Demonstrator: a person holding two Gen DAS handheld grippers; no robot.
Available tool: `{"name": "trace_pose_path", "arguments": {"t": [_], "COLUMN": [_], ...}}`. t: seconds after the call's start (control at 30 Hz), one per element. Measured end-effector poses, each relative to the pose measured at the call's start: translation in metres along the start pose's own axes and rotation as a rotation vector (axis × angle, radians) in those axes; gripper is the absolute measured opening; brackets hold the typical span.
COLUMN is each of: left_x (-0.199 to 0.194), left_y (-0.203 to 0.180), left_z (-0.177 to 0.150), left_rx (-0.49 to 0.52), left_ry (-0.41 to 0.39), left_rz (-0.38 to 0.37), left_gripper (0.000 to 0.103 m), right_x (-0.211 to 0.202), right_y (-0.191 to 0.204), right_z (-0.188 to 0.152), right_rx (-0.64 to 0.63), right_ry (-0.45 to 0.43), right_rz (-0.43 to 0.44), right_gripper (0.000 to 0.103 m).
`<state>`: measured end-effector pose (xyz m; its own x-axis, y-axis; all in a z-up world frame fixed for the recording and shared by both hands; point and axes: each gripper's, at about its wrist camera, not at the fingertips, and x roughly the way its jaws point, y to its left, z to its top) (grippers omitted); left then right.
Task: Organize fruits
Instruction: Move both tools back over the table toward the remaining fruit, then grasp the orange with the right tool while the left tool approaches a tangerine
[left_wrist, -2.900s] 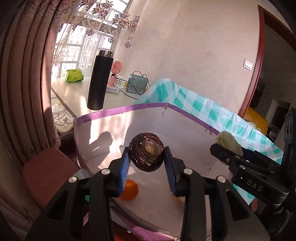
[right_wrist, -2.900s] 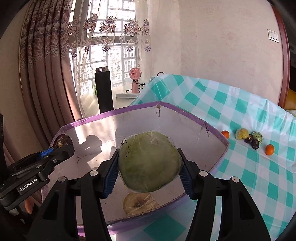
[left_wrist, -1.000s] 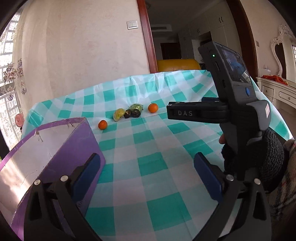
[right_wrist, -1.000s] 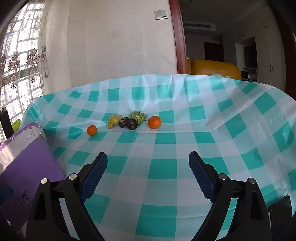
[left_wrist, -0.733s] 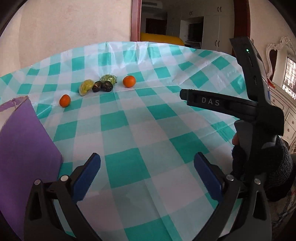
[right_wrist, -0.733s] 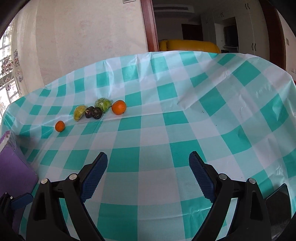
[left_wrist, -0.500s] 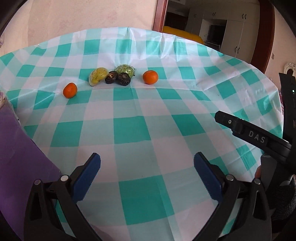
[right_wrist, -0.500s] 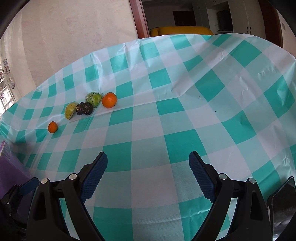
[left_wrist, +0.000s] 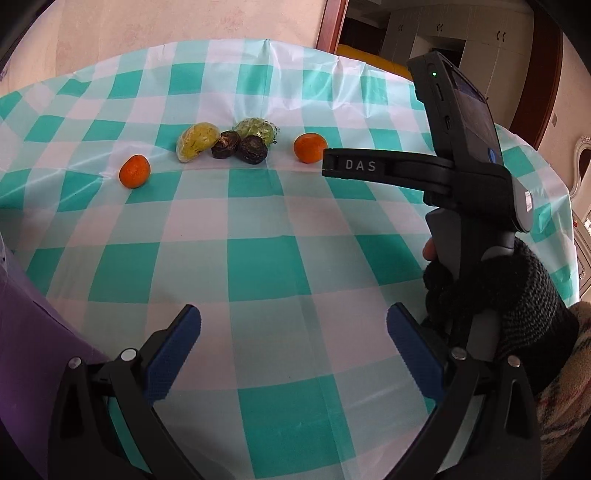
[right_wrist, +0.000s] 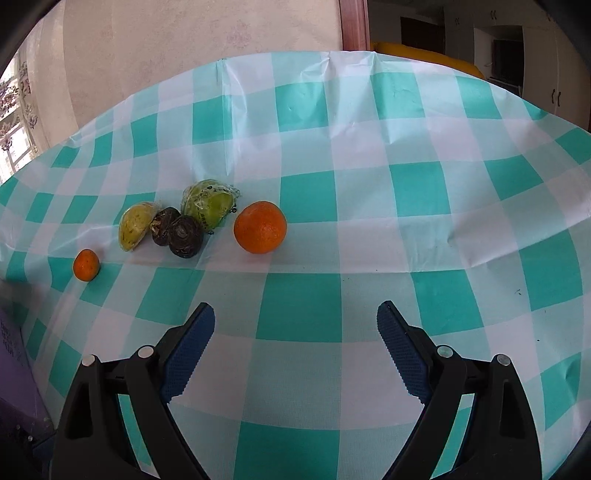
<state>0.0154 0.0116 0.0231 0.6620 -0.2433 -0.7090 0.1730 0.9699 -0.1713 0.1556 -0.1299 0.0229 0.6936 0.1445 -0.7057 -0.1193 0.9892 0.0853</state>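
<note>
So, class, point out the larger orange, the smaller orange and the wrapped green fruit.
larger orange (right_wrist: 260, 232), right wrist view, middle of its peel.
smaller orange (right_wrist: 86, 264), right wrist view, its centre.
wrapped green fruit (right_wrist: 209, 202), right wrist view, its wrapped front face.

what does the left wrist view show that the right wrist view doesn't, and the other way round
Only the left wrist view shows the right gripper from the side, with the gloved hand holding it, and a broad stretch of the purple box.

Only the right wrist view shows a window at the far left and the right gripper's own blue pads, open and empty.

Both show the checked tablecloth and the row of fruit: small orange, yellow wrapped fruit, two dark fruits, green wrapped fruit, large orange.
</note>
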Motion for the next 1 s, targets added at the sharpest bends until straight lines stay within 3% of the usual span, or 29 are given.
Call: {"name": "trace_pose_path", "arguments": {"t": [0.27, 0.43, 0.5, 0.53, 0.73, 1.0], "left_x": [0.004, 0.006, 0.008, 0.009, 0.023, 0.054], "left_y": [0.002, 0.004, 0.004, 0.004, 0.012, 0.039], "left_z": [0.001, 0.002, 0.003, 0.004, 0.022, 0.065], "left_rx": [-0.012, -0.027, -0.033, -0.035, -0.097, -0.252], "left_ry": [0.023, 0.038, 0.044, 0.048, 0.041, -0.002], "left_rz": [-0.008, -0.008, 0.000, 0.006, 0.058, 0.183], "left_gripper": [0.101, 0.101, 0.101, 0.101, 0.101, 0.101], "right_x": [0.052, 0.075, 0.072, 0.070, 0.057, 0.028], "right_y": [0.023, 0.031, 0.026, 0.021, -0.024, -0.039], "right_z": [0.046, 0.053, 0.052, 0.052, 0.038, 0.015], "right_rx": [-0.028, -0.069, -0.043, -0.022, 0.200, 0.220], "right_ry": [0.034, 0.126, 0.110, 0.103, 0.068, 0.028], "right_rz": [-0.009, 0.008, 0.032, 0.057, 0.214, 0.259], "right_gripper": [0.084, 0.059, 0.045, 0.043, 0.043, 0.043]}}
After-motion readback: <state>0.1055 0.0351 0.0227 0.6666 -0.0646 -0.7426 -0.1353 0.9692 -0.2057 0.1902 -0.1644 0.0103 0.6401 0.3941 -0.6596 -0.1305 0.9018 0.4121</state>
